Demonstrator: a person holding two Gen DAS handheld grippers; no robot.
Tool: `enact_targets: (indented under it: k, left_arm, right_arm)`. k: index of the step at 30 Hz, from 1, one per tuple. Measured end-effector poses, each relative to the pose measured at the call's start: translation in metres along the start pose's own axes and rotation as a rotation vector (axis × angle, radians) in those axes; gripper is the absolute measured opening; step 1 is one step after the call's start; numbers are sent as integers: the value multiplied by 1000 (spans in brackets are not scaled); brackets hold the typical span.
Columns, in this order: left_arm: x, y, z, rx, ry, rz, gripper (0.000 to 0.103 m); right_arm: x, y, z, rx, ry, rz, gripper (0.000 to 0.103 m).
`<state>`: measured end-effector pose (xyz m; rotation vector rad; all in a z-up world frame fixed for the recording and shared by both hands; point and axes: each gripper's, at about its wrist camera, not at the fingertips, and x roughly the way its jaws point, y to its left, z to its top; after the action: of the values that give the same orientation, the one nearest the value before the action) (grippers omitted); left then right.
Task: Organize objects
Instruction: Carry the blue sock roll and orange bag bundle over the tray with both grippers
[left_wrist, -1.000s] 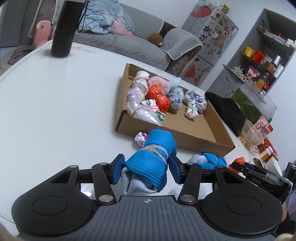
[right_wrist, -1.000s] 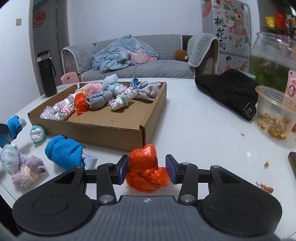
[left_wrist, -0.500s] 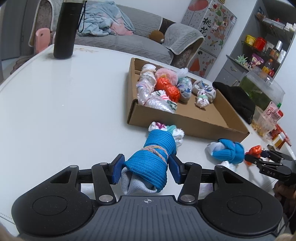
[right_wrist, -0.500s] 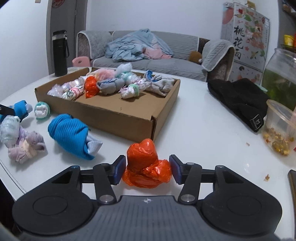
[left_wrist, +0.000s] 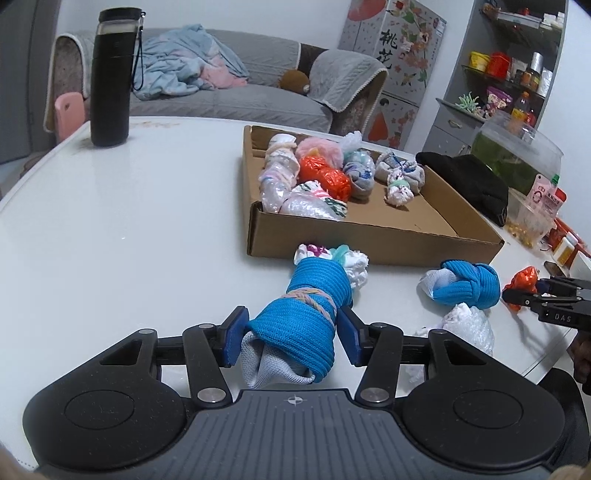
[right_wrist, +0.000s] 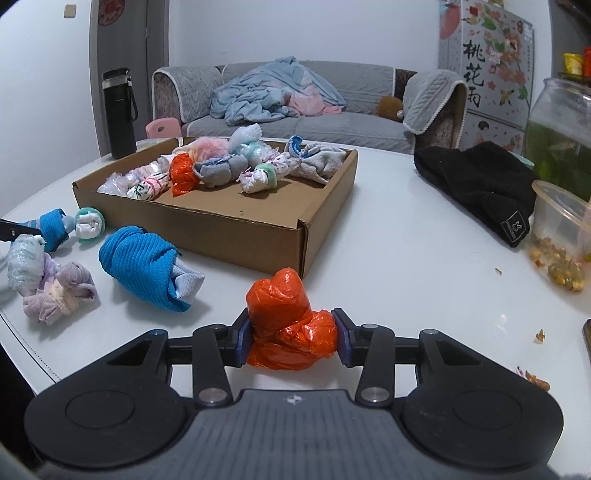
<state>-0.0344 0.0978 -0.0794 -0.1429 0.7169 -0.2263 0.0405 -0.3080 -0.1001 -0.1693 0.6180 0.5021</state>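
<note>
Both tongs full — one sock roll, one orange bag.

The left gripper (left_wrist: 291, 338) is clamped on a blue sock roll (left_wrist: 303, 321) (bound with a rubber band), held near the front wall of the cardboard box (left_wrist: 369, 240). The right gripper (right_wrist: 291, 339) has just been closing; its pads now press an orange plastic bag (right_wrist: 290, 321) by the box's near corner — above the white table (right_wrist: 406, 258). A second blue roll (right_wrist: 144, 266) lies on the table just beside.
</note>
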Motion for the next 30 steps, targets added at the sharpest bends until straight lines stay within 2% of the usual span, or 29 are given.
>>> enact_targets:
  k: [6, 11, 17, 24, 30]
  left_arm:
    - [-13, -7, 14, 14, -18, -23, 57]
    - [-30, -21, 49, 50, -73, -49, 57]
    - [-26, -42, 86, 76, -107, -81, 57]
    - [11, -70, 129, 78, -71, -133, 57]
    - [52, -92, 144, 103, -19, -150, 57]
  right_arm:
    - [-13, -8, 12, 19, -25, 6, 40]
    - [-24, -10, 40, 1, -79, 17, 40]
    - [-23, -11, 77, -30, -131, 40, 40]
    - [-2, -5, 116, -81, -131, 76, 40]
    - [23, -2, 130, -129, -95, 93, 40]
